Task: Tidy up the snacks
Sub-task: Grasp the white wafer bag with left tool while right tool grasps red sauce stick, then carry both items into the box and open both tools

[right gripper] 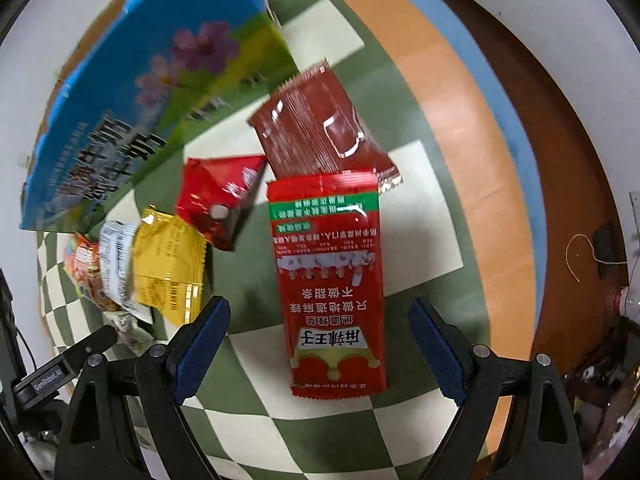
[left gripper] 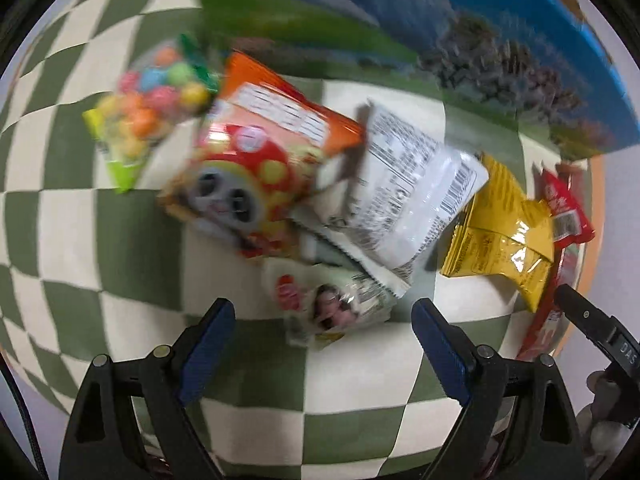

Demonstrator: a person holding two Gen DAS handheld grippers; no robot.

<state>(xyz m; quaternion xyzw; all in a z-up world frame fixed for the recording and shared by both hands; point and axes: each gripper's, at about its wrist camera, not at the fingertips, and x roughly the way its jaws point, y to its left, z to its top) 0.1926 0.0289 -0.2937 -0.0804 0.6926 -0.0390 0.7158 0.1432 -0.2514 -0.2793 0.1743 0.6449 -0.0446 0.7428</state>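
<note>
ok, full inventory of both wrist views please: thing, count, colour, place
cloth: 1, green-and-cream checks, under everything
box: 1, blue, flower print, behind the packets
candy bag: 1, multicoloured balls, far left
panda packet: 1, red-orange, beside candy
white packet: 1, overlapping panda packet
yellow packet: 1, right of white
long red packet: 1, ahead of right tongs
dark red packet: 1, behind it
left tongs: open, empty
right tongs: open, empty

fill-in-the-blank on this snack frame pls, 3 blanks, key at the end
1. The snacks lie on a cloth checkered in cream and ____.
2. The left gripper is open above a small ____ packet.
3. The right gripper is open over a long ____ packet.

Missing words: green; white; red
</note>
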